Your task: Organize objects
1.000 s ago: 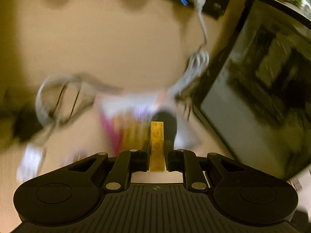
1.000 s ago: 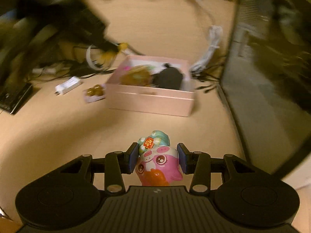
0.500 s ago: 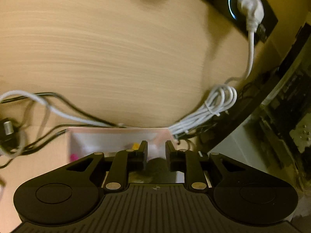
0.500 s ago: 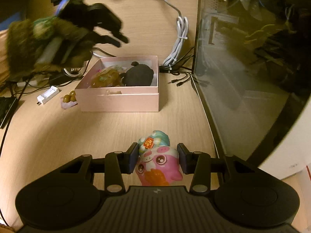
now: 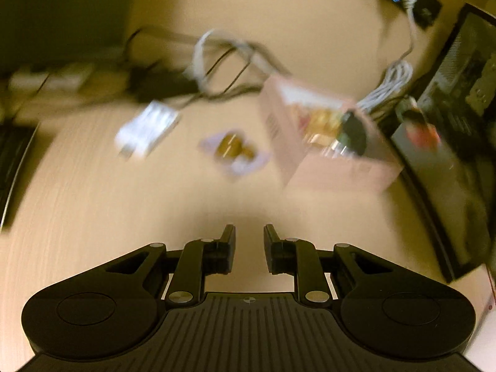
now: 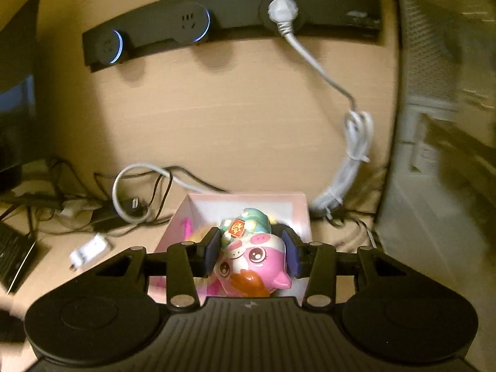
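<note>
Pale wood-grain desk (image 6: 248,130) runs under both views, warm yellow light over it. At the back edge a black power strip (image 6: 229,21) with three round sockets, two ringed in blue; one white plug (image 6: 282,9) sits in the third. Its white cord (image 6: 353,158) drops to a bundled coil beside a dark mesh-sided computer case (image 6: 440,124) on the right. Tangle of black and white cables (image 6: 133,192) on the left, count unclear.

One pink box (image 6: 245,198), open-topped, holds several small things; only a black lump (image 5: 353,133) and some yellowish items show, blurred. Outside the box: one white charger block (image 6: 90,251) and one small packet of brown pieces (image 5: 235,152), both on the desk to its left.

Right gripper (image 6: 251,254) is clamped on one pink pig toy (image 6: 251,263) with a teal cap and orange beard, tilted, pads pressing both sides. The toy hangs over the box's near half; contact with the contents cannot be told.

Left gripper (image 5: 249,245) stands with its jaws parted and nothing between them, above bare desk, well short of the box (image 5: 325,142). That view is motion-blurred.
</note>
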Available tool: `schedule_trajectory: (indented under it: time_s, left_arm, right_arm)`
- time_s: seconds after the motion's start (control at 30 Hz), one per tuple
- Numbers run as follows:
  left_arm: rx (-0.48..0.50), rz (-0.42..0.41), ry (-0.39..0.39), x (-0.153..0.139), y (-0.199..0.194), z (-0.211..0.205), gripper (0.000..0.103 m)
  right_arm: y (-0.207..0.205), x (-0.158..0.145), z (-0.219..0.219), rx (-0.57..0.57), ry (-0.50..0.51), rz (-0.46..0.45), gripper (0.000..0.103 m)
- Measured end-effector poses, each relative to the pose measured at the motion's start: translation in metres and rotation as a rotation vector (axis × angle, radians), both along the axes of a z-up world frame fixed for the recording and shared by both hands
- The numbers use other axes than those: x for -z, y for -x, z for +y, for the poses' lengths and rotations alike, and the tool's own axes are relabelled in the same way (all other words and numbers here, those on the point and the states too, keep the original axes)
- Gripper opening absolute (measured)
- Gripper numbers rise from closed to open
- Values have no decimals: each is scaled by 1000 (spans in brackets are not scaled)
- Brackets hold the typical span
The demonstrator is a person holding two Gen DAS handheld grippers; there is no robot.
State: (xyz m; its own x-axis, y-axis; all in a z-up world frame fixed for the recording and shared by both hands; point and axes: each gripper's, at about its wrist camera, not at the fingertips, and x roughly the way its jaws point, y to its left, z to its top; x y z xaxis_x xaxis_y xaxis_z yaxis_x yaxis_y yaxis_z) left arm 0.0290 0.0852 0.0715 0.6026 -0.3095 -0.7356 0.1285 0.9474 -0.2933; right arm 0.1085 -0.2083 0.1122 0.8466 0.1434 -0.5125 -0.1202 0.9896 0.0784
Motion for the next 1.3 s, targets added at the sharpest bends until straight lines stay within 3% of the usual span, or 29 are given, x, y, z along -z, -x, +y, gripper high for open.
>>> schedule_trajectory:
  time_s: [0.03, 0.13, 0.27, 0.37, 0.53, 0.7, 0.8, 0.9, 1.03, 1.1, 1.2, 1.23, 1.3]
  left_arm:
    - [-12, 19, -6, 6, 5, 5, 21]
    - [-37, 63, -25, 16, 17, 22, 21]
    - [-38, 65, -27, 23, 14, 34, 21]
    - [0, 13, -56, 18, -1, 34, 22]
    - [54, -112, -164, 5, -51, 44, 22]
    - [46, -142, -232, 10, -115, 63, 24]
    - [-15, -121, -147, 15, -140, 85, 25]
    - [56, -138, -24, 10, -133, 80, 25]
    - [181, -102, -51, 18, -118, 27, 30]
    - [100, -23, -48, 26, -118, 11, 28]
    - [-9, 84, 168, 37, -119, 14, 28]
    - [-27, 97, 193, 39, -119, 13, 28]
    - [-49, 98, 172, 41, -123, 6, 28]
  right_arm:
    - [-12, 6, 3, 0, 6, 27, 59]
    - [-25, 27, 13, 26, 21, 103, 60]
    - [10, 43, 17, 23, 14, 142, 73]
    - [39, 48, 21, 21, 44, 151, 79]
    - [79, 50, 27, 1, 76, 186, 89]
    - [102, 51, 36, 0, 102, 213, 94]
    - [110, 56, 37, 17, 101, 245, 94]
    - [113, 59, 37, 20, 61, 273, 95]
    - [103, 68, 49, 20, 73, 298, 96]
    - [99, 69, 56, 26, 80, 302, 96]
    - [104, 64, 62, 7, 89, 274, 97]
    - [107, 64, 63, 1, 93, 266, 98]
    - [110, 64, 61, 5, 98, 267, 98]
